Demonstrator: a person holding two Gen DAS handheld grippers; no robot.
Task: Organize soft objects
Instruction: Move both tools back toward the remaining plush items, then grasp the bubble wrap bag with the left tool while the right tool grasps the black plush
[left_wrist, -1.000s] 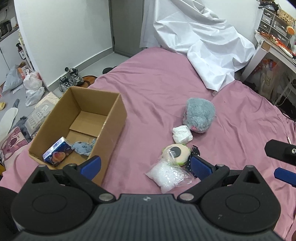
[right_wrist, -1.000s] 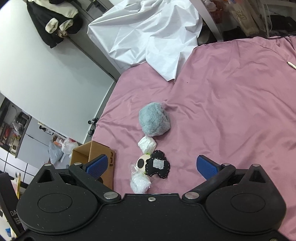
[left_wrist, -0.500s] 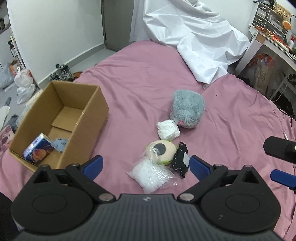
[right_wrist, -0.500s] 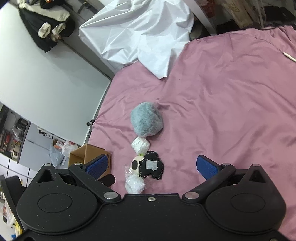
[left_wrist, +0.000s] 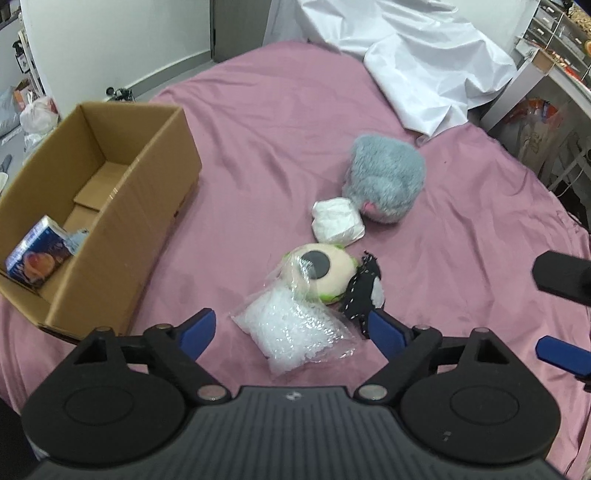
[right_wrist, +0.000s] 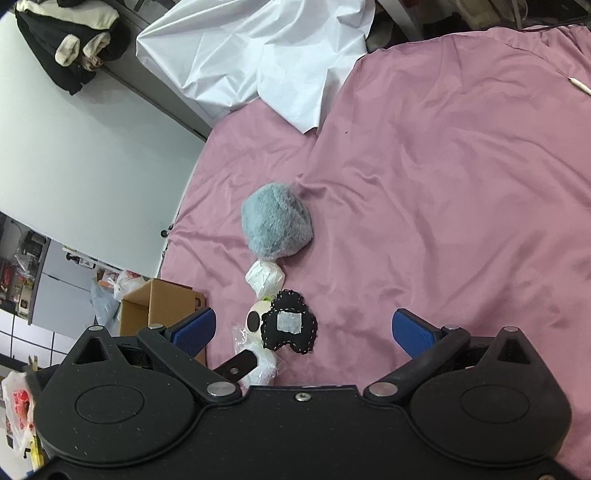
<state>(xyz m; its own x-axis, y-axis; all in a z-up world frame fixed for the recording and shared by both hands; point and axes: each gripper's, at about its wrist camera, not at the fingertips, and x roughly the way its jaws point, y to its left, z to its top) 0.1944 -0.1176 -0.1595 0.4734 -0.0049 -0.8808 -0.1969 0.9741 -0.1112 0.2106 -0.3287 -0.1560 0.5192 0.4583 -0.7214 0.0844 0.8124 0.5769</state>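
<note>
two items lie inside cardboard box (left_wrist: 110, 206).

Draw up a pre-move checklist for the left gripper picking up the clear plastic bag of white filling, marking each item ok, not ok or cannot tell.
1. Left gripper jaws apart, though they have just been closing: ok.
2. Clear bag lies between the fingers, not yet pinched: ok.
3. Bag free of neighbours: not ok; its plastic overlaps the round cream plush, and the black felt piece lies against the blue pad.
4. Cardboard box open with room inside: ok.
5. Right gripper open, holding nothing: ok.
6. Bag sealed: cannot tell.
</note>
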